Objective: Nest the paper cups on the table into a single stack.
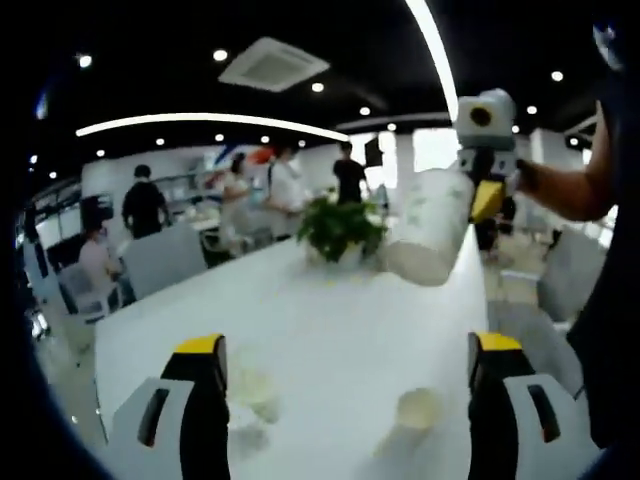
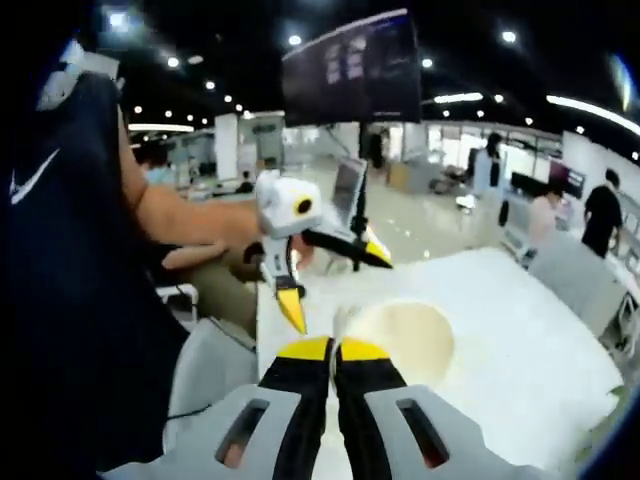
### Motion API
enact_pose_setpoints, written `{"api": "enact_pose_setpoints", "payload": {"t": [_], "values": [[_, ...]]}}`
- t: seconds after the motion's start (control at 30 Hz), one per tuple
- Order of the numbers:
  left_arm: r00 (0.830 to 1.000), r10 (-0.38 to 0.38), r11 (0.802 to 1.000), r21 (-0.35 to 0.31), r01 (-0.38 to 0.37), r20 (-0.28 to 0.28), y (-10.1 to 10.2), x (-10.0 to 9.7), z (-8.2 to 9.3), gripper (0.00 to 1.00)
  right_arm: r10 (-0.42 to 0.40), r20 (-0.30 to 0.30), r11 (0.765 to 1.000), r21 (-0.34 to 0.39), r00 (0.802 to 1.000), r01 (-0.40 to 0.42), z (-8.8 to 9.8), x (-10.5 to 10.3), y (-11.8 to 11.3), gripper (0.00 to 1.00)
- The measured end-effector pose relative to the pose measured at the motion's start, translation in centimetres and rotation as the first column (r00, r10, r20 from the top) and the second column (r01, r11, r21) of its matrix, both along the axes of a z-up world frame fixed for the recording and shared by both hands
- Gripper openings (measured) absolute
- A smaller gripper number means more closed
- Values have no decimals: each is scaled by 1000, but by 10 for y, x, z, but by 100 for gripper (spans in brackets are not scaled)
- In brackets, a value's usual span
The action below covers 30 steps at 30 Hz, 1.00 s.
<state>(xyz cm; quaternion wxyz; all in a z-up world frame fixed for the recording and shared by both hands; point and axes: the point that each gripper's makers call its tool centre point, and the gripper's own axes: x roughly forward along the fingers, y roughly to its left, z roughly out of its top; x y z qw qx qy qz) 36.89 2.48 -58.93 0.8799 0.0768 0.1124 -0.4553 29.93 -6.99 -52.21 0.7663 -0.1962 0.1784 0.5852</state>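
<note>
Left gripper view: the left tool (image 1: 345, 385) rises from the bottom edge with its two yellow-tipped black jaws spread wide apart, nothing between them. Between the jaws, low in the frame, the long white desk (image 1: 330, 320) carries two pale paper cups: one cup (image 1: 418, 408) stands right of centre, near the right jaw, with its open mouth toward the camera; the second cup (image 1: 255, 395) sits just beside the left jaw and is too blurred to tell its posture. In the upper right of the frame, the right tool (image 1: 487, 195) holds a white patterned paper cup (image 1: 430, 228) in the air above the desk, tilted, with its wide mouth pointing down and left. A green potted plant (image 1: 338, 230) stands at the far end of the desk, at frame centre.

Right gripper view: the right tool (image 2: 335, 350) shows at the bottom centre with its jaws pressed together on the rim of the held cup (image 2: 405, 335), whose cream interior faces the camera just right of the jaws. The left tool (image 2: 325, 275) appears at centre left, jaws spread, held by a person's hand (image 2: 245, 235).
</note>
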Motion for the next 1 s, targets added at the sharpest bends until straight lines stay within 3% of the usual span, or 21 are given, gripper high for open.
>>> {"api": "enact_pose_setpoints", "payload": {"t": [0.13, 0.23, 0.33, 0.47, 0.53, 0.63, 0.67, 0.73, 0.87, 1.0], "values": [[996, 87, 996, 18, -87, -7, 22, 13, -12, 98, -29, 34, 996, -87, 999, 32, 4, 11, -4, 0], [994, 113, 993, 42, -113, 6, 33, 18, -18, 98, -32, 63, 980, -192, 997, 43, 7, 19, -8, 0], [993, 120, 993, 26, -119, -19, 40, 19, -21, 98, -23, 23, 957, -288, 999, 29, 7, 16, -9, 0], [986, 166, 986, 22, -166, -30, 53, 23, -26, 98, -20, 9, 888, -459, 1000, 22, 3, 18, -12, 0], [983, 178, 984, 26, -177, -45, 56, 22, -30, 98, 20, -16, 853, -520, 1000, -26, 0, 13, -10, 0], [981, 190, 982, 23, -189, -47, 60, 21, -32, 98, 59, -61, 766, -637, 996, -84, -8, 13, -14, 0], [979, 197, 980, 24, -196, -48, 62, 22, -33, 98, 64, -57, 723, -686, 996, -85, -9, 17, -16, 0], [979, 201, 979, 44, -199, -45, 64, 20, -36, 98, 68, -66, 677, -730, 995, -95, -10, 20, -14, 0], [979, 199, 977, 77, -196, -32, 69, 16, -43, 98, 47, -115, 618, -777, 992, -120, -10, 18, -9, 0], [977, 209, 976, 68, -206, -44, 75, 12, -45, 98, 48, -145, 588, -796, 988, -145, -11, 13, -2, 0]]}}
